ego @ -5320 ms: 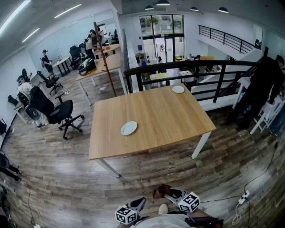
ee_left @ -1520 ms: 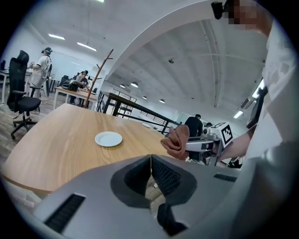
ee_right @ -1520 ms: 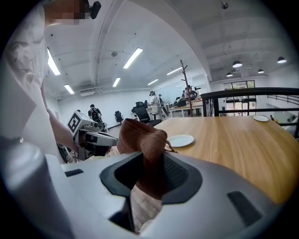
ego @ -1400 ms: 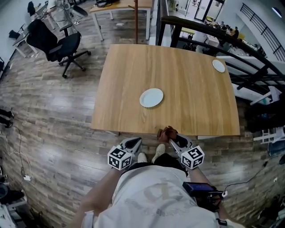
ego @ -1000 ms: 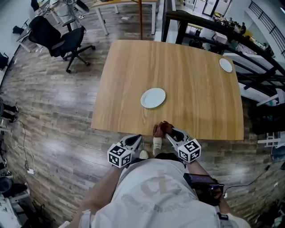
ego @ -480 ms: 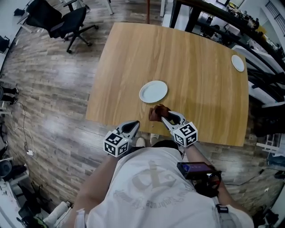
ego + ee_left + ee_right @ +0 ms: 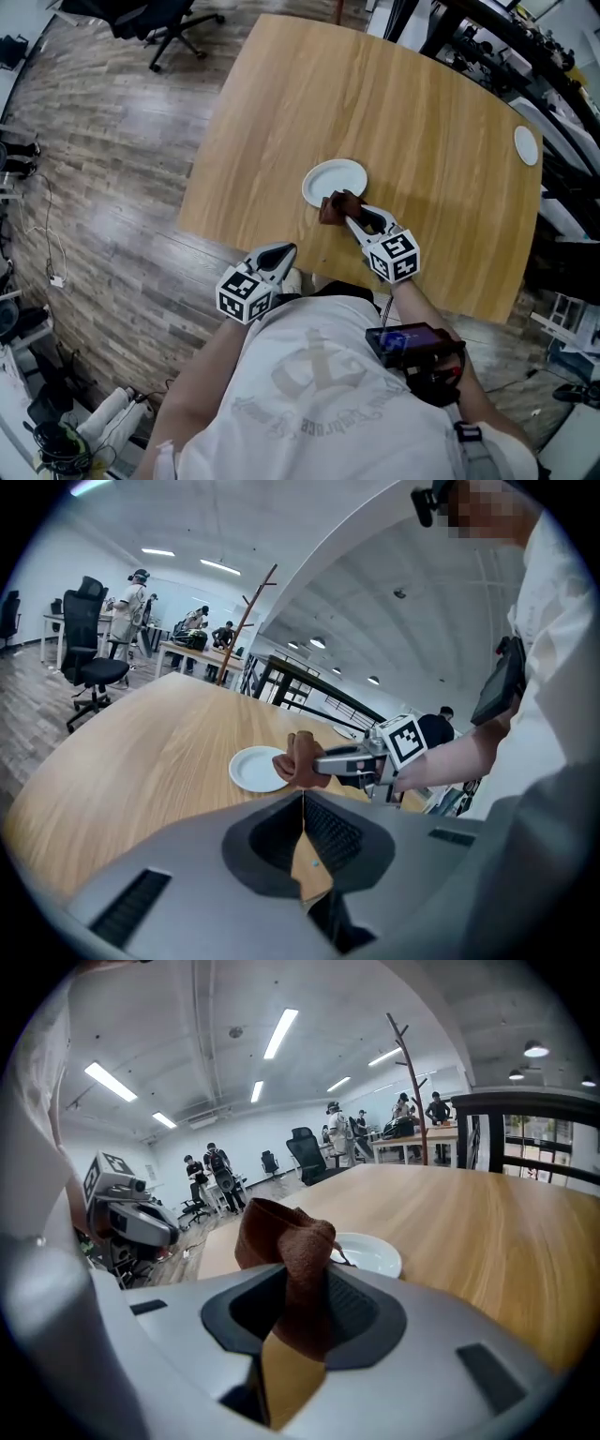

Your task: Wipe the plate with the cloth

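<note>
Your right gripper [image 7: 352, 217] has the brown cloth [image 7: 336, 206] pinched at the near rim of the white plate [image 7: 333, 176].

Its jaws are clamped on the cloth's middle, and the bunched top stands up above them. The cloth overlaps the plate's near edge in the head view; you cannot tell whether it touches. The plate lies near the front edge of the wooden table [image 7: 431, 131]. Your left gripper [image 7: 278, 254] hangs off the table's near edge, close to your body, its jaws pressed together with nothing between them.
</note>
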Tool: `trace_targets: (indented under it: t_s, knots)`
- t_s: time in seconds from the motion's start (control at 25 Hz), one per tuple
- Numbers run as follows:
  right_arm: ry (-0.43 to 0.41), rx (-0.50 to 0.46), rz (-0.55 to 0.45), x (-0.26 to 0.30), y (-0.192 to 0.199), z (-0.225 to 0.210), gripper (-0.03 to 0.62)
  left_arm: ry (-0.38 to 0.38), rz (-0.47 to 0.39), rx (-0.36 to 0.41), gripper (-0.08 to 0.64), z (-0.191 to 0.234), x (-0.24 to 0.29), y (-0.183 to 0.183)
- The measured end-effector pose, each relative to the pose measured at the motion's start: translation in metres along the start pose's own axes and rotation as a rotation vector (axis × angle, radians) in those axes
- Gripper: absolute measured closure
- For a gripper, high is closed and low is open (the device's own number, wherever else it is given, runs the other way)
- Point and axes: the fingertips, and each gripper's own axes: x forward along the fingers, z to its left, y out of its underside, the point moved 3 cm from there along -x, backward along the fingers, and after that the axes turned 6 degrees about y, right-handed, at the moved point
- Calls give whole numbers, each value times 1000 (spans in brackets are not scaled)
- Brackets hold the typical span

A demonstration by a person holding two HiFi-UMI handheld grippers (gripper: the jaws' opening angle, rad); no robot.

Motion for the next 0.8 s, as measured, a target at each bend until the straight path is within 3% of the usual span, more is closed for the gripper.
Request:
trace_targets:
  t_s: [0.32,0.6,0.8]
  knots:
    - [121,-33,87,41,-22,-58,468,-25,18,-44,546,7,-6,7]
    - [187,-90,99,55,-44,-81,468,-59,22,-73,546,13,-18,11]
    - [214,-138,133,53,-37,-90,468,-70,20,-94,546,20,-22,15]
